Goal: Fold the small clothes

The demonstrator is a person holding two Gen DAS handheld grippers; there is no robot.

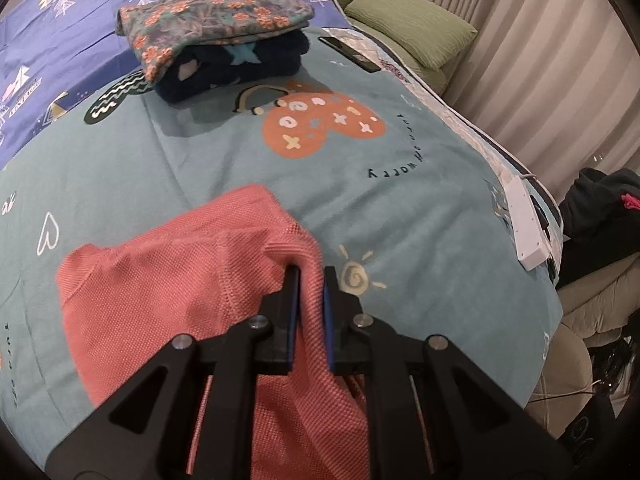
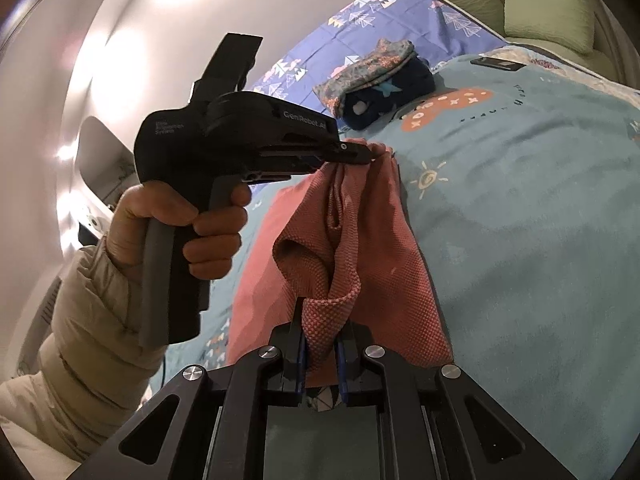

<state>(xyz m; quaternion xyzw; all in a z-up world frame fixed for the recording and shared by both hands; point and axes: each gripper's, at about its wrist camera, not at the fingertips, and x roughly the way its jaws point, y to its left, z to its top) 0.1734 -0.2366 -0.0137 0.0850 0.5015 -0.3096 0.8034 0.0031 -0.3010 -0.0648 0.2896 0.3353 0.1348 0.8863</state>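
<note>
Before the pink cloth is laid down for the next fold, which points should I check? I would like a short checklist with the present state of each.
1. Left gripper is closed on the pink garment: ok, fabric is pinched between its fingers.
2. Right gripper is closed on the garment: ok, a bunched edge sits between its fingers.
3. Edge between the two grips is straight: not ok, it sags in folds.
4. Teal blanket ahead is free for laying down: ok.
5. Stack of folded clothes is apart from the garment: ok.
6. Lower part of the garment lies flat: cannot tell, the grippers hide part of it.
</note>
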